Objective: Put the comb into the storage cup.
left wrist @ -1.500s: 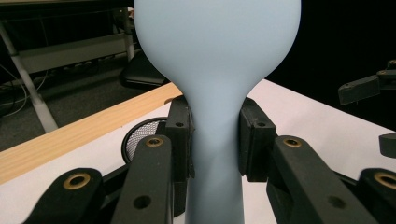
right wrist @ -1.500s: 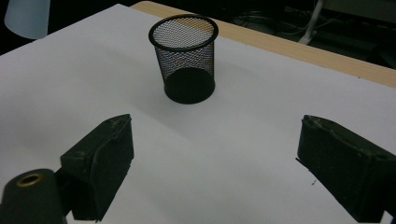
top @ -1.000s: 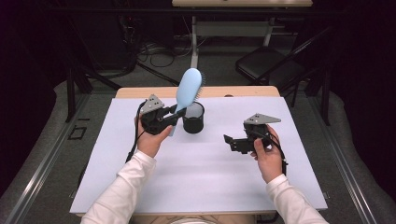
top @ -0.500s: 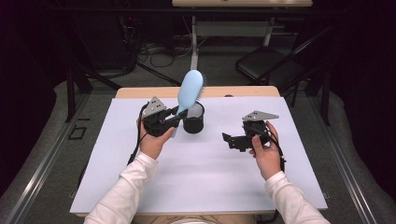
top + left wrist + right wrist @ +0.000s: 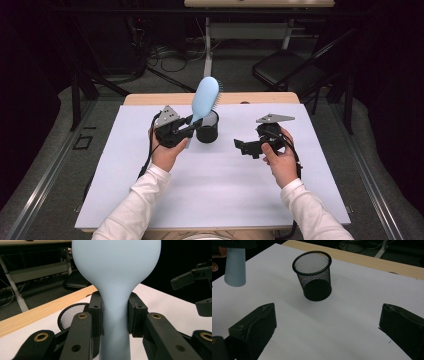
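Observation:
A pale blue hairbrush point(image 5: 205, 99) stands nearly upright in my left gripper point(image 5: 189, 125), whose jaws are shut on its handle point(image 5: 113, 322); its head leans back over a black mesh cup point(image 5: 207, 127). The cup point(image 5: 315, 276) rests upright and empty on the white mat, with the brush handle's lower end point(image 5: 235, 267) to its left. My right gripper point(image 5: 243, 147) hovers to the right of the cup, pointing toward it. Its jaws have just been opening and now stand wide apart with nothing between them point(image 5: 325, 325).
A white mat point(image 5: 215, 185) covers most of the wooden table point(image 5: 150, 98). Beyond the table's far edge are a black chair point(image 5: 285, 72), table legs and floor cables point(image 5: 160, 52). Broad bare mat lies in front of both hands.
The right gripper's jaws have spread wider. The left gripper with the brush has stayed almost still beside the cup.

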### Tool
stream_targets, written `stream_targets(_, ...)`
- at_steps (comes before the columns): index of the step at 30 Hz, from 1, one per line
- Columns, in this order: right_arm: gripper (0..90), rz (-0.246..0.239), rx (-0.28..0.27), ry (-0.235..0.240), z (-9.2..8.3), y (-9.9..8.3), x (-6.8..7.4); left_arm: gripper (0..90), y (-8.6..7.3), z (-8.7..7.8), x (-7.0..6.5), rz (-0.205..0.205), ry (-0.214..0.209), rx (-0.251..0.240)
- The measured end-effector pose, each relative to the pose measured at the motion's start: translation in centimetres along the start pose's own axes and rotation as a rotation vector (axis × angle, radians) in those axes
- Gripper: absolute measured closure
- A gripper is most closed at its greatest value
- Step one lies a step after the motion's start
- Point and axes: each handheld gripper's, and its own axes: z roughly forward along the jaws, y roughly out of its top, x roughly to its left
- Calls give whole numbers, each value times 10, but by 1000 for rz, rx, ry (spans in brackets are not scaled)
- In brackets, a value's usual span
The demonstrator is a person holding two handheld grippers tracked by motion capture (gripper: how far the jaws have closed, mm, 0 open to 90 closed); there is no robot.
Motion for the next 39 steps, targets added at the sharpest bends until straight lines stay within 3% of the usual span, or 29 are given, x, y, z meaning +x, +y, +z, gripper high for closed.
stream_targets(13, 0, 51, 6, -29, 7, 10, -3, 698, -1, 0, 0, 0, -4, -5)
stream_targets(39, 0, 86, -2, 27, 13, 28, 1, 698, -4, -2, 2, 2, 9, -8)
